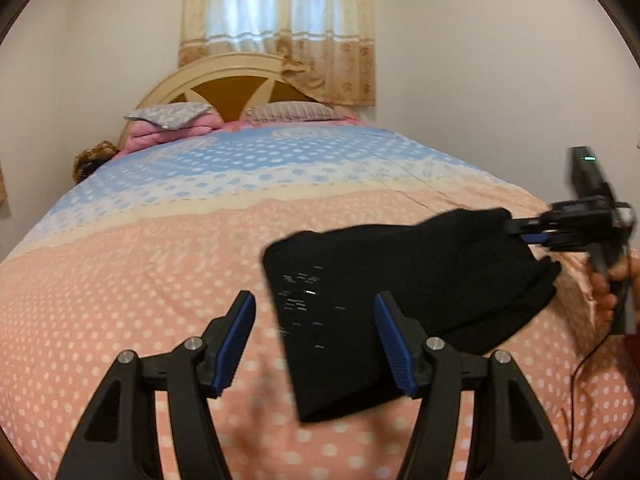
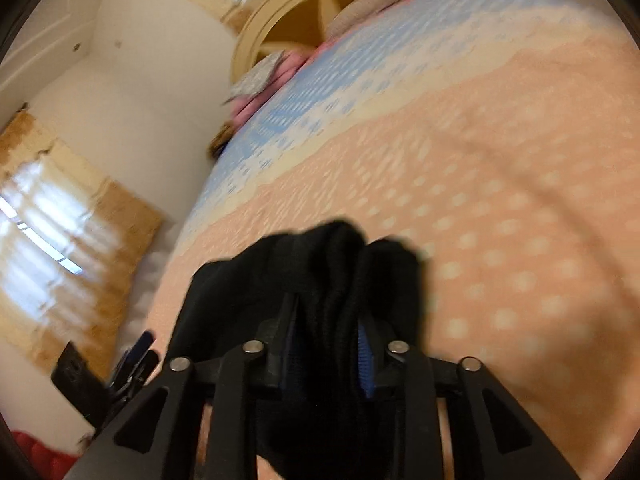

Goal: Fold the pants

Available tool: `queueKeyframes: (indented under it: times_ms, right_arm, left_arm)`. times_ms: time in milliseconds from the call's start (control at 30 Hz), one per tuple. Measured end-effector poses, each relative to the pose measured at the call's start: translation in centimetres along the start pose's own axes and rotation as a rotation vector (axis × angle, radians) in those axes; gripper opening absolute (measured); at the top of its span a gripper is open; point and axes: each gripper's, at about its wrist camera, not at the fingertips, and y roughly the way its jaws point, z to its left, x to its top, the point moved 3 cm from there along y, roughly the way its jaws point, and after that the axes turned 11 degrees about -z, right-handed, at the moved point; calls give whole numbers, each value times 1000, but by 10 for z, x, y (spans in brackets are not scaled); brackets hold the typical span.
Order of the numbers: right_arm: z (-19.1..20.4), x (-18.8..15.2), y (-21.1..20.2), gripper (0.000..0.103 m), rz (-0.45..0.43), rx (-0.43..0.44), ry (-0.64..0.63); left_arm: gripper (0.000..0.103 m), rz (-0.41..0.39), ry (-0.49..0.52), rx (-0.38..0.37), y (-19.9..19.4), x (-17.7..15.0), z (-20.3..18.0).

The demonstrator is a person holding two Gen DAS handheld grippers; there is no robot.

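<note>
The black pants (image 1: 400,304) are seen folded into a compact bundle, lifted at one end above the bedspread (image 1: 140,280) on the near, pink part of the bed. In the left wrist view, the far right edge of the bundle is pinched by the right gripper (image 1: 520,230), while the lower left corner hangs down toward the bedspread; whether that corner touches the cover cannot be told. A few pale specks are noted on the dark cloth.

In the right wrist view, the right gripper (image 2: 326,344) is observed closed down on a thick gather of the pants (image 2: 312,264), with cloth bunched between and around its blue pads. The view is blurred.

The left gripper (image 1: 316,336) is seen spread wide, with nothing between its blue fingers (image 1: 236,344). Its right finger lies in front of the bundle in the picture; contact cannot be confirmed.

The hand (image 1: 612,280) holding the right gripper is partly seen at the right edge, with a black cable (image 1: 584,364) trailing below it.

The bedspread is dotted, pink near and blue farther off. Two pillows (image 1: 288,112) are placed against a cream headboard (image 1: 224,76), behind which a curtained window (image 1: 280,20) is set in a pale wall.
</note>
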Motion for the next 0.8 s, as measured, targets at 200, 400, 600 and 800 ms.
queueKeyframes:
  times_ms: [200,400,600,800]
  right_arm:
    - [51,-26,-63,36,-116,-64,-134]
    - [71,-74,-33,36,-7,69,-3]
    - [49,-79,-10,36,-43,23,160]
    - [46,-81,8,36,-112,20,326]
  left_arm:
    - [64,2,7,12,-6,-16,17]
    - [64,25,-19,-22,-5,-24,13]
    - [65,19,-21,31,-12,-30,34]
    - [65,35,-58,34,-9,-31,41]
